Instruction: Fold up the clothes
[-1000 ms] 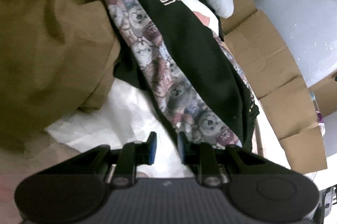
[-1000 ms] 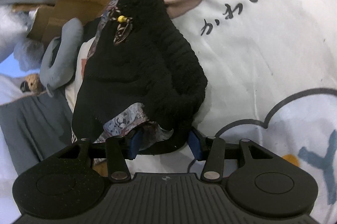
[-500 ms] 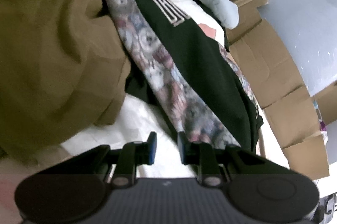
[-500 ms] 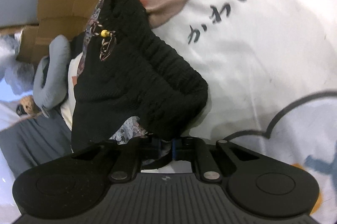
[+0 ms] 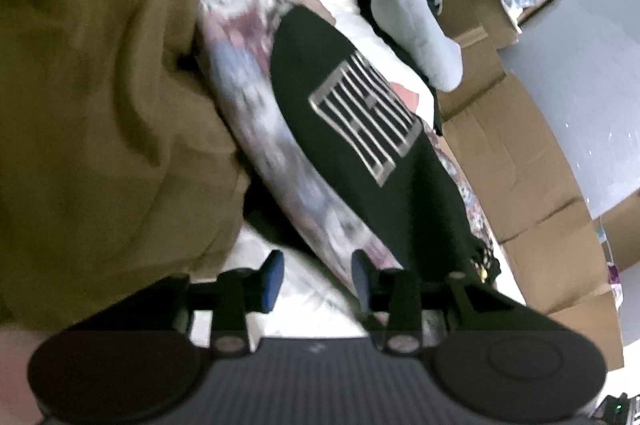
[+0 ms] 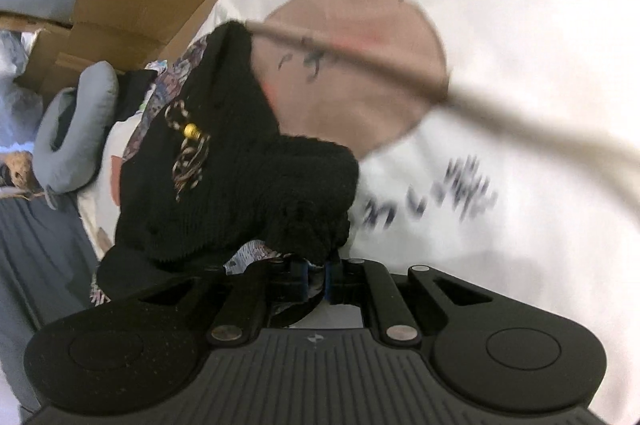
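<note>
Right wrist: right gripper (image 6: 316, 275) now clamped on black garment's (image 6: 240, 181) hem, lifting it off the bedsheet (image 6: 520, 45) | left gripper (image 5: 316, 279) has spread wider — empty beside it | fold under way

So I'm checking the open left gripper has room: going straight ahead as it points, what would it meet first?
Probably the black garment with its patterned lining, lying just ahead of the left gripper. White bedding lies between the fingers; depth is unclear.
</note>
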